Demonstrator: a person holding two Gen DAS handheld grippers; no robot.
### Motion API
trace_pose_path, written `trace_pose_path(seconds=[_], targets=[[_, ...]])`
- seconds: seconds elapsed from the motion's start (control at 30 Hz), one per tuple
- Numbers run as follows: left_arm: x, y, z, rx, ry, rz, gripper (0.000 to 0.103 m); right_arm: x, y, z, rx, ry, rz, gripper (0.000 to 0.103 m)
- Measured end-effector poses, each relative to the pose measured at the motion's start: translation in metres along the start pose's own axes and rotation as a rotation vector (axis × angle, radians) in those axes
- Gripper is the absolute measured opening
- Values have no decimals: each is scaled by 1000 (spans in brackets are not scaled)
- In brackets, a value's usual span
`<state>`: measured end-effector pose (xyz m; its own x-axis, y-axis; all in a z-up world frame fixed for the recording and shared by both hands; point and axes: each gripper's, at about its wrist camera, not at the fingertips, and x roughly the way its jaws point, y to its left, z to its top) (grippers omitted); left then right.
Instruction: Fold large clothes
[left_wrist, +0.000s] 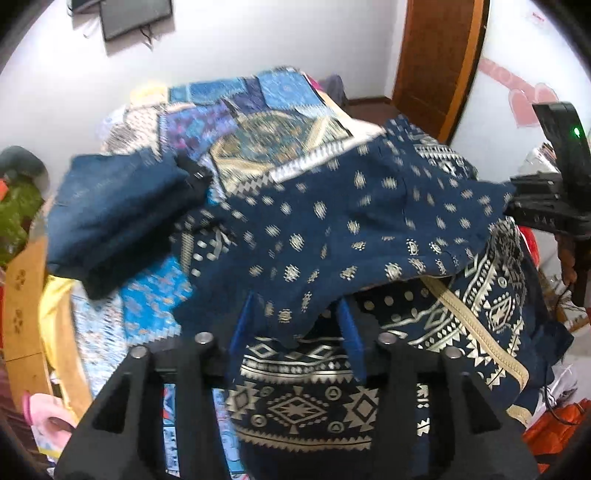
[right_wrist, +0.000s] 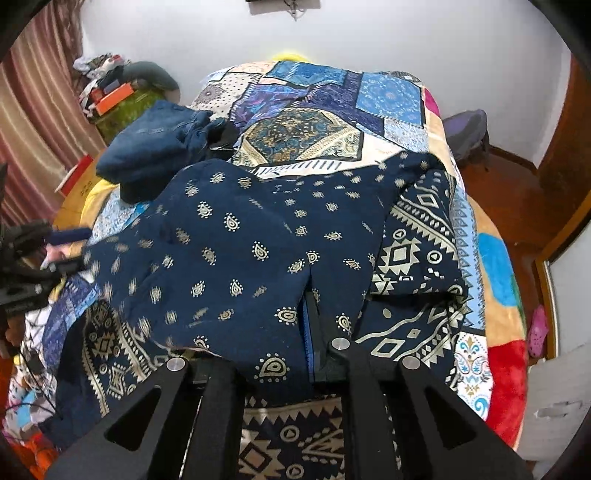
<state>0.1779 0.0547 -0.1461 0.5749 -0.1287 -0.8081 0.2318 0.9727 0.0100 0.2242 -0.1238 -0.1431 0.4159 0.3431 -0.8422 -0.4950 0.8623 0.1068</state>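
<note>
In the left wrist view, the left hand-held gripper (left_wrist: 297, 325) stands partly open, its blue fingers (left_wrist: 350, 332) apart, with a fold of the navy printed garment (left_wrist: 351, 221) draped between them, seemingly loose, on the patchwork bed (left_wrist: 280, 140). In the right wrist view, the right hand-held gripper (right_wrist: 312, 332) is clamped on the garment's (right_wrist: 258, 236) near edge, with folded jeans (right_wrist: 155, 147) at far left.

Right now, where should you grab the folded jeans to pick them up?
Grip the folded jeans at the thick rounded fold edge nearest the dress, coming from the near side of the bed. The layers stack together there, so they probably won't unfold.
</note>
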Motion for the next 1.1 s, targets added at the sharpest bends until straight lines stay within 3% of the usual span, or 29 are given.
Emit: trace_pose_path(seconds=[0.13,0.17,0.2,0.27,0.3,0.37,0.47,0.7,0.9,1.03,1.1], targets=[[-18,19,11,-75,-54,17,51,-11,9,6,-50,9,-19,13],[-22,24,14,-92,-68,15,51,-14,11,6,-61,10,-24,20],[-28,30,17,-112,-86,14,51,-17,12,6,-71,8,-27,35],[-33,36,24,-131,-108,14,53,-29,13,6,-86,-25,-37,55],[-36,39,28,-138,-121,16,55,-33,14,5,-89,-45,-45,57],[-38,43,36,-141,-142,41,63,-42,12,7,-98,-75,-42,57],[-31,44,48,-133,-142,71,65,-46,8,15,-73,-94,-38,57],[31,34,77,-121,-42,21,66,-38,-5,43,1,-125,-9,58],[94,17,67,-109,114,-34,66,9,-20,41,71,-21,-17,58],[116,2,50,-54,168,-34,66,41,-28,22,83,75,-28,58],[122,-1,45,-51,178,-33,66,43,-32,16,101,72,-8,60]])
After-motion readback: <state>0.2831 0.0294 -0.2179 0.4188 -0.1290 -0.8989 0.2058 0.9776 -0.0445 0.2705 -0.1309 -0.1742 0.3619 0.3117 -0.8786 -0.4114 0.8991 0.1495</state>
